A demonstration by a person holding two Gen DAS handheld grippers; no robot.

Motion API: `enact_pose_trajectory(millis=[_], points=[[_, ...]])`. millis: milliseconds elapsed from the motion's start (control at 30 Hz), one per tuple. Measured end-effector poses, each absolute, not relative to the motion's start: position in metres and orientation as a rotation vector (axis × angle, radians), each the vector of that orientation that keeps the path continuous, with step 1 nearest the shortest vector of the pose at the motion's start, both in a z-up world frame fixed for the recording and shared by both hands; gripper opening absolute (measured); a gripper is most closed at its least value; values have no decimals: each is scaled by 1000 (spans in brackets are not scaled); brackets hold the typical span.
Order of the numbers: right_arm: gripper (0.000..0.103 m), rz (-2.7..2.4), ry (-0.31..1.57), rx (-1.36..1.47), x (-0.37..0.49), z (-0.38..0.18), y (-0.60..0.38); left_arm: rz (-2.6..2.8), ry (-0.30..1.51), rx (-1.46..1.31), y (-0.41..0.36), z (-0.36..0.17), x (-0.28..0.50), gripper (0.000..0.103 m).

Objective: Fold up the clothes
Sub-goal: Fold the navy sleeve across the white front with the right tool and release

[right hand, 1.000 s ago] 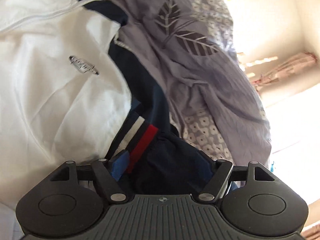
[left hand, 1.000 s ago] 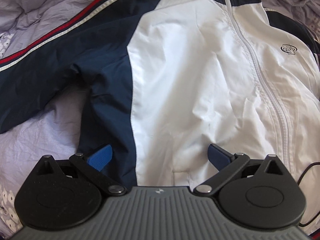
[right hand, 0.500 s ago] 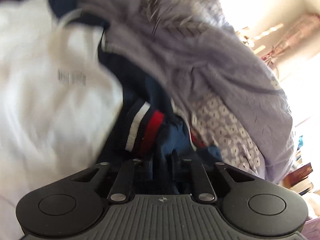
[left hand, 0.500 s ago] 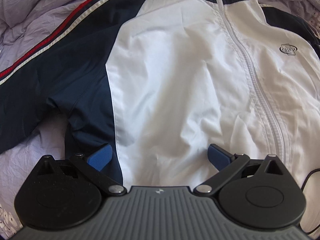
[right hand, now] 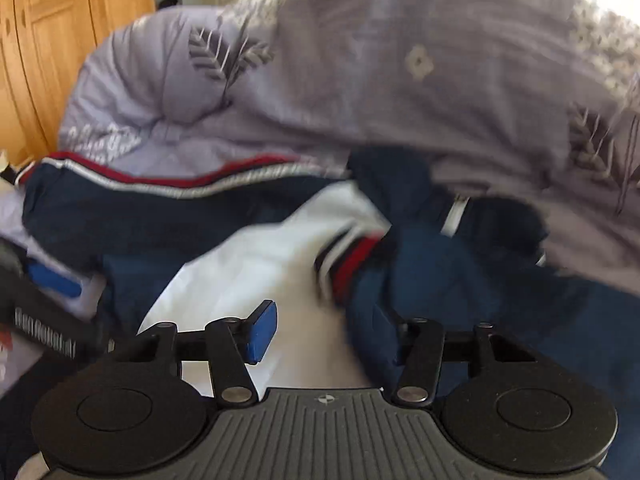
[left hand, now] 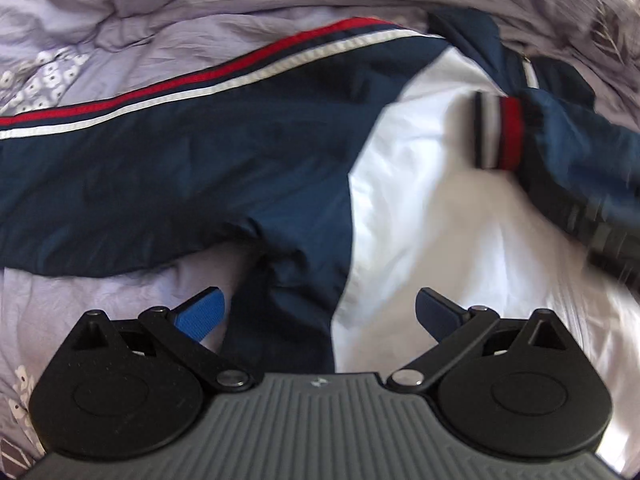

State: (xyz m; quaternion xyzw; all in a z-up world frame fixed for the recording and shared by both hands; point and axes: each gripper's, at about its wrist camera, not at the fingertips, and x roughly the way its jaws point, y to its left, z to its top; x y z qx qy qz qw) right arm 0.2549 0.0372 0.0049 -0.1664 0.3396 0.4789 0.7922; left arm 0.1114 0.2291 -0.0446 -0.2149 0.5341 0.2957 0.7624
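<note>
Left wrist view looks down on the navy-and-white zip-up track jacket (left hand: 420,208) lying on the bed's lilac patterned duvet (left hand: 160,28). Its still-unfolded sleeve (left hand: 168,160), navy with a red and a white stripe, runs long-wise from the shoulder out to the left edge of this view. The left tool (left hand: 320,316) hovers above the armpit and side seam with its jaws wide and nothing between the blue pads. The other sleeve, ending in a striped red, white and navy cuff (left hand: 498,136), lies across the white chest panel. In the right wrist view the right tool (right hand: 332,336) stands about half open, its jaws having just been opening; the folded sleeve's navy cloth lies loose against its right finger, the left pad pressing nothing. So the outstretched sleeve lies to the left of both tools, and the left tool is much the nearer. I judge that sleeve comes next, drawn rightward along its own length over the chest.
</note>
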Motion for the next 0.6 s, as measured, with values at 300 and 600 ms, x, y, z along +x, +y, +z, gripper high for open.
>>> enact_pose_trajectory(millis=[300,600], points=[[86,895,412,-658,222,-28,55,643,1146,-384,225,-45,134,102],[12,1087,549,-425,237,-11,87,684,1057,-418,241,-22,119,103]])
